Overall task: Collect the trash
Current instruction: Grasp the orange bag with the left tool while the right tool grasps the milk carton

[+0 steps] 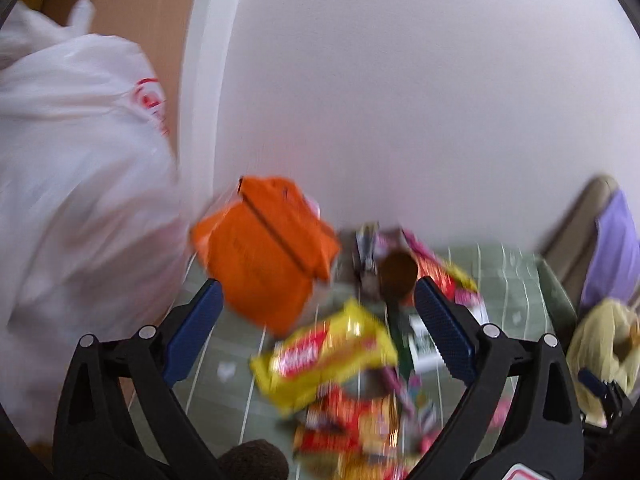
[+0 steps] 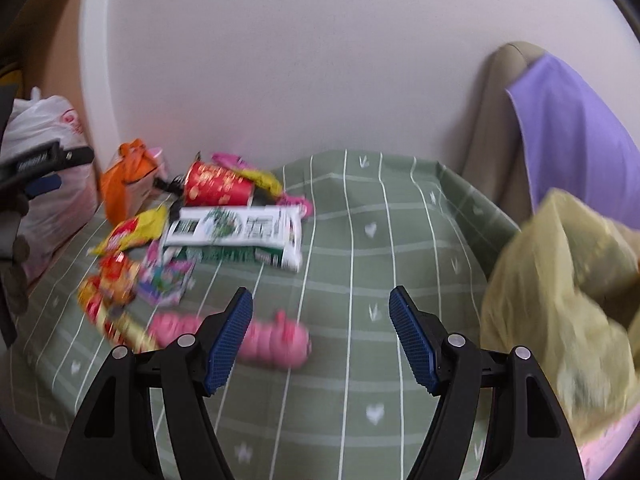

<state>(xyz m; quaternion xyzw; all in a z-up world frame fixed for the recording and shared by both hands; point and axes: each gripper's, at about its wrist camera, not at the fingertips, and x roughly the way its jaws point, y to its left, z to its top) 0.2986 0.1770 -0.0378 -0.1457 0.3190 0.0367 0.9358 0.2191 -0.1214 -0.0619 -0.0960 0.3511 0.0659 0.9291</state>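
Trash lies on a green checked tablecloth [image 2: 360, 280]. In the left wrist view my left gripper [image 1: 320, 320] is open above an orange carton [image 1: 264, 252] and a yellow snack wrapper [image 1: 324, 356], with red wrappers [image 1: 348, 428] below. In the right wrist view my right gripper [image 2: 320, 340] is open and empty, just right of a pink wrapper [image 2: 276, 340]. Farther off lie a white-green box [image 2: 236, 232], a red cup [image 2: 218, 190], the orange carton [image 2: 128, 184] and the yellow wrapper [image 2: 134, 232]. A yellowish bag [image 2: 568, 312] stands at the right.
A white plastic bag [image 1: 68, 184] hangs at the left beside the table; it also shows in the right wrist view [image 2: 48, 168]. A white wall [image 2: 300, 60] backs the table. A purple cloth [image 2: 580, 132] drapes over a beige chair at the right.
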